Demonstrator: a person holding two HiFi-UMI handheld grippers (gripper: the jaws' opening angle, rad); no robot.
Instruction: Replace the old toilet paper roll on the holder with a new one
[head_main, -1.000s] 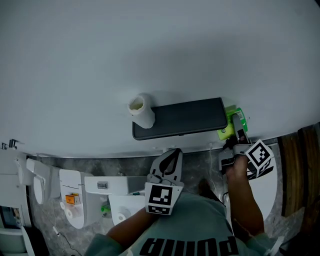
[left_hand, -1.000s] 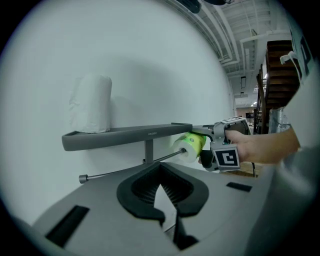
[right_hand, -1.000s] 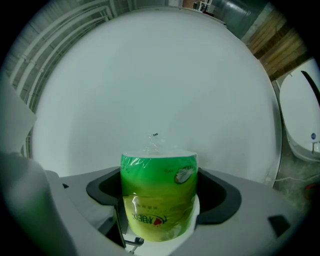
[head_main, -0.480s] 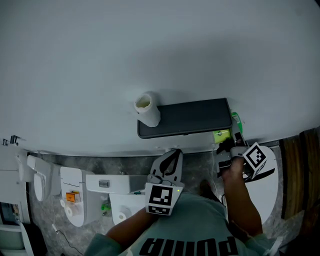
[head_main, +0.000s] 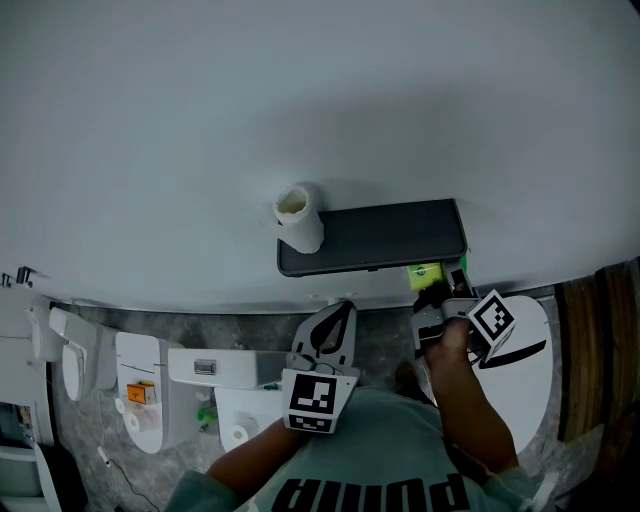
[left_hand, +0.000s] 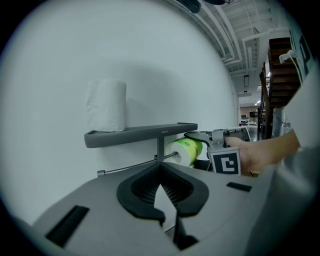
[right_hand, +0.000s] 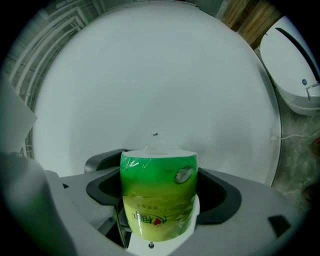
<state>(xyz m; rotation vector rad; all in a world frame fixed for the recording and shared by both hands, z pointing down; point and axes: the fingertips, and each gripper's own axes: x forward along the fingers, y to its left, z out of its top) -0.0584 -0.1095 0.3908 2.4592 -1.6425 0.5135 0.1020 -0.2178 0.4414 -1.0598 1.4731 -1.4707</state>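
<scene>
Guessing the green plastic-wrapped paper roll (left_hand: 186, 150), clamped in right gripper (head_main: 438, 298), jams tilted on thin metal rod (left_hand: 131, 167) at its 9 o'clock; left gripper (left_hand: 169, 220) jaws together.

Left tongs (left_hand: 167, 220) closed, empty; right tongs (left_hand: 199, 141) hold green-wrapped roll (left_hand: 184, 151) at holder bar (left_hand: 130, 167)

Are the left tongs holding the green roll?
No, nothing sits between the left tongs; the green roll is gripped in the right tongs.
</scene>
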